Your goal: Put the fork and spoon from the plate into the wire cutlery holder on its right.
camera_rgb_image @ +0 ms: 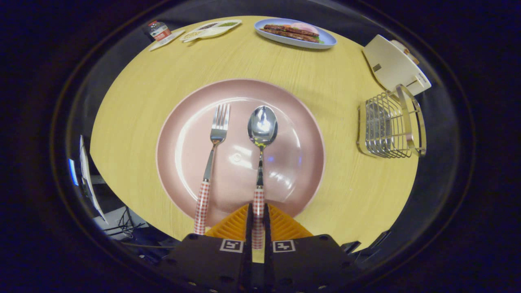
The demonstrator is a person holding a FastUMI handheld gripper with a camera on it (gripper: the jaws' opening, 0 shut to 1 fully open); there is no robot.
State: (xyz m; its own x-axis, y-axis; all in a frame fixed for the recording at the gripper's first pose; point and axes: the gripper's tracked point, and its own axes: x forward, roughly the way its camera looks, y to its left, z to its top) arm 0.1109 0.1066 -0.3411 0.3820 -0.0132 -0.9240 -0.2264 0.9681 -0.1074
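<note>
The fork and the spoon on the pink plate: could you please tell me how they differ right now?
The fork ends in tines; the spoon ends in a rounded bowl. The spoon's handle sits clamped between the gripper fingers, while the fork lies free just beside them. Both rest on the plate, heads pointing away, with red-checked handles.

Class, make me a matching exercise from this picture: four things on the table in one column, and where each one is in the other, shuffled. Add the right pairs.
Things
1. spoon
2. fork
3. wire cutlery holder
4. blue plate of food

Places
A. far across the table, beyond the pink plate
B. handle clamped between the gripper fingers
C. on the table, right of the pink plate
D. on the pink plate, left of the spoon

Pairs: 1-B, 2-D, 3-C, 4-A
</note>
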